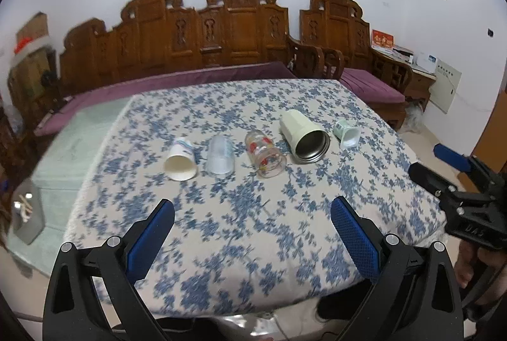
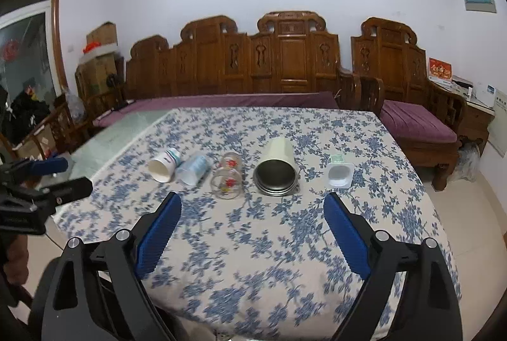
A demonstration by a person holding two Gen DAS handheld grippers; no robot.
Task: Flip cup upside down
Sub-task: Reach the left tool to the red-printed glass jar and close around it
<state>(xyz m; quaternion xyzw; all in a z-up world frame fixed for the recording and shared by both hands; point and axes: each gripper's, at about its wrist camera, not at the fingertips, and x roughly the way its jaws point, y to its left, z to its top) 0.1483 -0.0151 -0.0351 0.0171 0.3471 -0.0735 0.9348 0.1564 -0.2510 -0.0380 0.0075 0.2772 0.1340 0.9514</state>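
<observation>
Jaws are standing wide apart on both tools and gripping nothing: we are holding the left gripper (image 1: pixel 252 211) and the right gripper (image 2: pixel 253 208) over the near part of the cloth (image 2: pixel 269 246), well short of the cups.

We are looking at five cups lying on their sides in a row across the middle of the table, mouths turned toward us. From our left: a paper cup (image 1: pixel 180 159), a clear plastic cup (image 1: pixel 220 155), a printed glass (image 1: pixel 264 155), a cream tumbler (image 1: pixel 304 132) with a steel lining, and a small pale cup (image 1: pixel 347 133).

We cannot tell which one the task means. We are judging the paper and plastic ones light and easily crushed, so a gentle squeeze across the wall near the middle should suit. The glass is probably slick and breakable; the tumbler looks stiff and the heaviest, wanting a firm hold across its body.

All five are showing empty insides.
</observation>
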